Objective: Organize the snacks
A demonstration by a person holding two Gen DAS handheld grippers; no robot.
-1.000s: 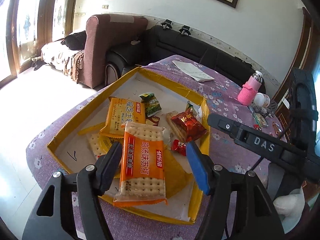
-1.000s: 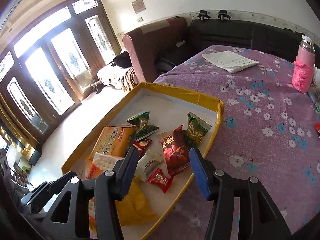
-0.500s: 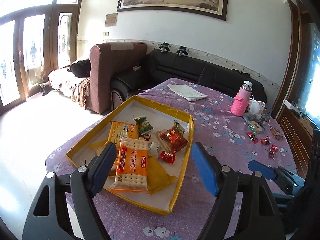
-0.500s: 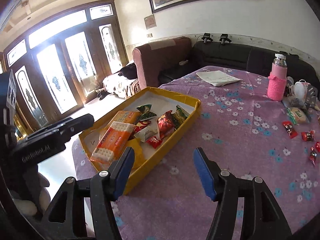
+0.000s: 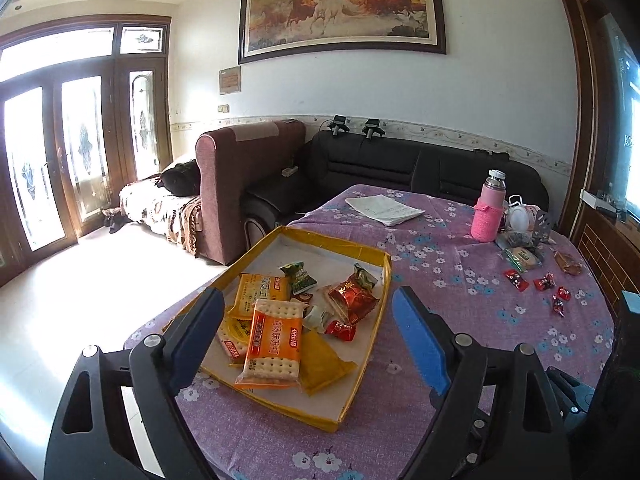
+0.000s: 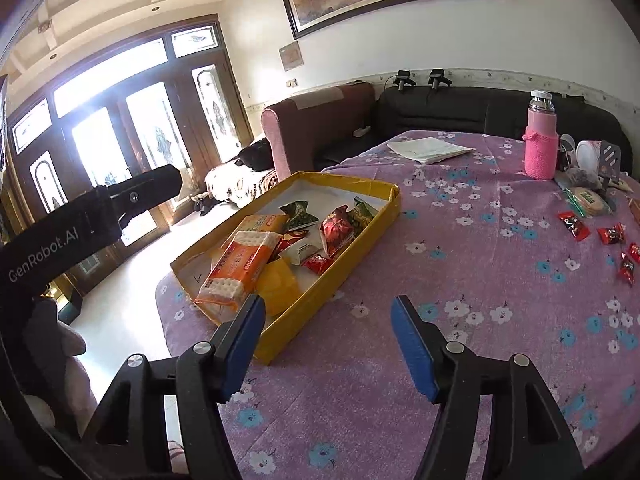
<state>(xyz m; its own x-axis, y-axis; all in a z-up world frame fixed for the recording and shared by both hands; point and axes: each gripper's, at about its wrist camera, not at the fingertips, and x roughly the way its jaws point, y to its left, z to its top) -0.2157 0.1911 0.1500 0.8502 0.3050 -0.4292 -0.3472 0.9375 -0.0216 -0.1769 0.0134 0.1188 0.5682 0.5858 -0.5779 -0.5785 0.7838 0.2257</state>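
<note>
Hovering above the yellow tray [image 5: 382, 280] of snacks, left gripper [image 5: 308, 330] and right gripper [image 6: 328, 334] gape wide, empty; red candies [image 6: 573, 225], apparently wrapped, lie well apart.

The snack packets [image 5: 276, 336] lie in the tray [image 5: 362, 368] on the table's [image 5: 448, 280] left part. Loose candies [image 5: 544, 282] lie far right. A bottle [image 5: 489, 212] stands behind them.

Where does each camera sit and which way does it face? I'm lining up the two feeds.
Left wrist: on the left hand-held gripper, facing the yellow cardboard tray of snacks; both blue-padded fingers show.
Right wrist: on the right hand-held gripper, over the purple flowered tablecloth beside the tray; its fingers and the left gripper's body show.
Shared: tray, pink bottle, sofa.
</note>
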